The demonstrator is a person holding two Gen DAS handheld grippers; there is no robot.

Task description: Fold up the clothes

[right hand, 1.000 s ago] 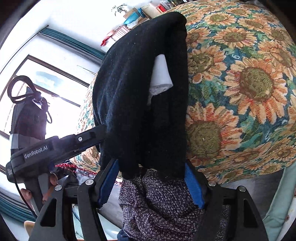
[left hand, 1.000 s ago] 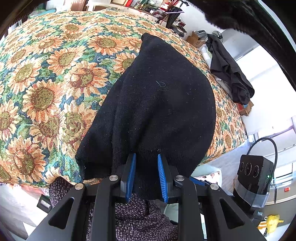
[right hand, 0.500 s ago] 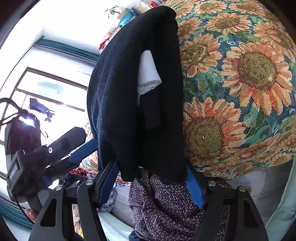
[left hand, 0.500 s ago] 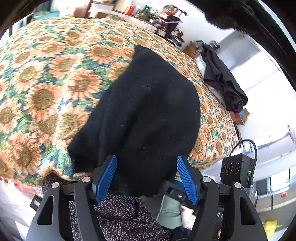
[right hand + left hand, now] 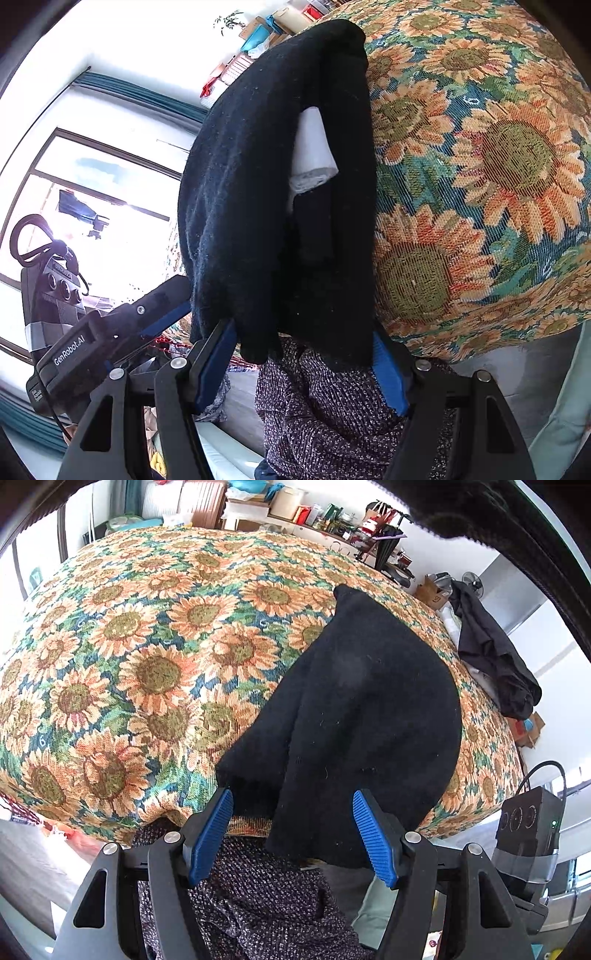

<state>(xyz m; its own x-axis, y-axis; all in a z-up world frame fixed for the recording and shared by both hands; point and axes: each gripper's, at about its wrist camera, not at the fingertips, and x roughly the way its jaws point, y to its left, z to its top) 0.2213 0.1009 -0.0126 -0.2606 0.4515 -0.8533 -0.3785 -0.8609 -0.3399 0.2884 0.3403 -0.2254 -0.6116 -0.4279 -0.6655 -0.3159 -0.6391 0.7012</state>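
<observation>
Finishing a fold: black garment (image 5: 362, 716) lies folded on the sunflower tabletop (image 5: 147, 635), near edge overhanging. My left tongs (image 5: 291, 834) and right tongs (image 5: 303, 365) both released. Next, regrasp that edge.

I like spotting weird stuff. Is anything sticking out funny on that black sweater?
Yes. A white tag pokes out of the fold of the black sweater. The sweater's near edge also hangs off the sunflower cloth instead of lying flat.
</observation>
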